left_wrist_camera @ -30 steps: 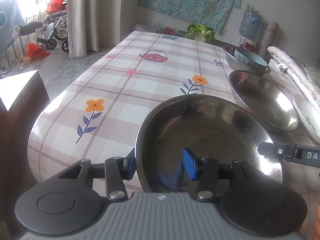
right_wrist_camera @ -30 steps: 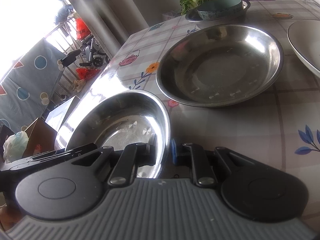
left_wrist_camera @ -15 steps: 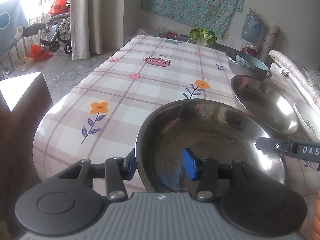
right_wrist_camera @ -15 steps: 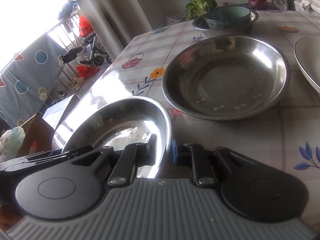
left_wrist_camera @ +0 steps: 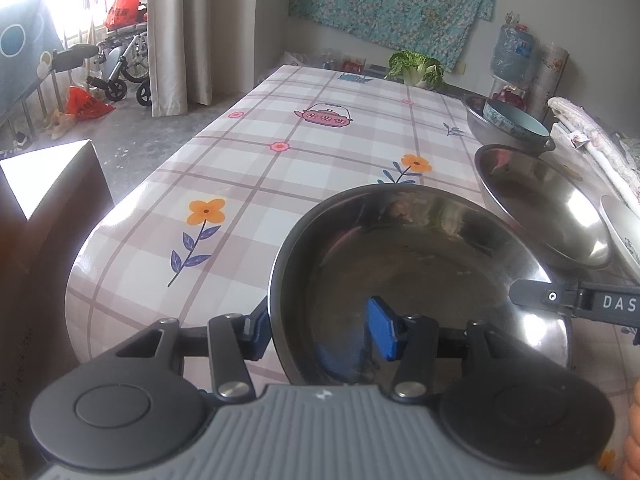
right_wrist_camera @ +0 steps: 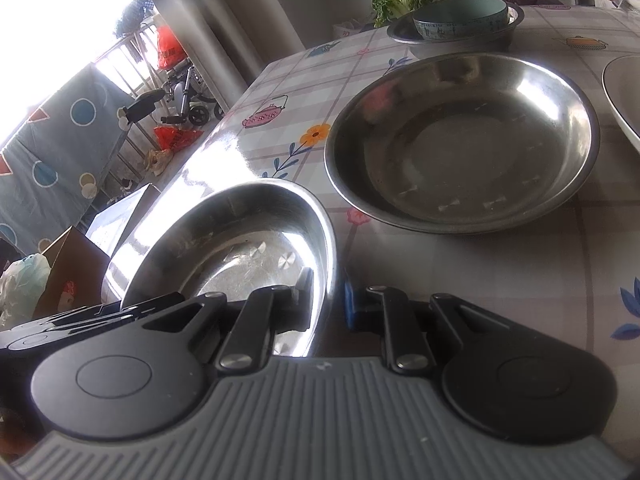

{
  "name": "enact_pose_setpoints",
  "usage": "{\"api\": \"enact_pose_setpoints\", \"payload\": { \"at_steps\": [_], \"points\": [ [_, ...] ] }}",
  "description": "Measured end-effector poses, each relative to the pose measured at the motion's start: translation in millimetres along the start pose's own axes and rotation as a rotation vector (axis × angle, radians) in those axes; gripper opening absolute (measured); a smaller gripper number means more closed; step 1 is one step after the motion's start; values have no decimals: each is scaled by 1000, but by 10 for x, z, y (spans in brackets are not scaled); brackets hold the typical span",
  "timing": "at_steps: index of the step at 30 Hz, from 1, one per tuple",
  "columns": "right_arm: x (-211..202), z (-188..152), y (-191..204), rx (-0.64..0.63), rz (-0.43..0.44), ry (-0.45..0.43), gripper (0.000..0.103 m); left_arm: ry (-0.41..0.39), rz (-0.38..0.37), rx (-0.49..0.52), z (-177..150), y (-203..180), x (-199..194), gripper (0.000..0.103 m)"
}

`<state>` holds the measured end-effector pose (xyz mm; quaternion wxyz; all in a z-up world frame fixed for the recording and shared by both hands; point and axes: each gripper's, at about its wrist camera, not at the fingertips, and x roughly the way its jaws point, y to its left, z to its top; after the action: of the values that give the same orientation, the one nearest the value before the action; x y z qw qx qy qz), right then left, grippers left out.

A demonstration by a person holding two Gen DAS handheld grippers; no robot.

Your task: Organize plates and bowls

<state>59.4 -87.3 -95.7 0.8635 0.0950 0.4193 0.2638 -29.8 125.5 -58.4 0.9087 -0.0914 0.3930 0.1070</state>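
Right tongs [right_wrist_camera: 328, 300] pinch the steel bowl's [right_wrist_camera: 240, 240] rim, apparently tilted.

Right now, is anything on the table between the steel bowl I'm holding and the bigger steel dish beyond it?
Nothing visible. Only bare tablecloth lies between the held steel bowl and the bigger steel dish. The white plate sits off to the side.

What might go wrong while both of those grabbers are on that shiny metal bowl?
The left gripper is opening around the near steel bowl's rim, so only the right gripper pinches it; the slick rim could slip or tilt. The bowl sits near the table edge and might fall off. Moved carelessly, it could clang the bigger steel bowl alongside.
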Motion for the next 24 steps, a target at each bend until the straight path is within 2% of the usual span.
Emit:
{"api": "enact_pose_setpoints", "payload": {
  "at_steps": [5, 12, 24],
  "points": [
    [-7, -2, 12, -1, 5, -17, 15, 1, 7, -4, 14, -2, 11, 49],
    [-41, 0, 62, -23, -25, -38, 12, 15, 37, -45, 86, 61, 58, 31],
    [-64, 19, 111, -64, -53, -47, 13, 23, 43, -39, 136, 53, 31, 29]
  ]
}}
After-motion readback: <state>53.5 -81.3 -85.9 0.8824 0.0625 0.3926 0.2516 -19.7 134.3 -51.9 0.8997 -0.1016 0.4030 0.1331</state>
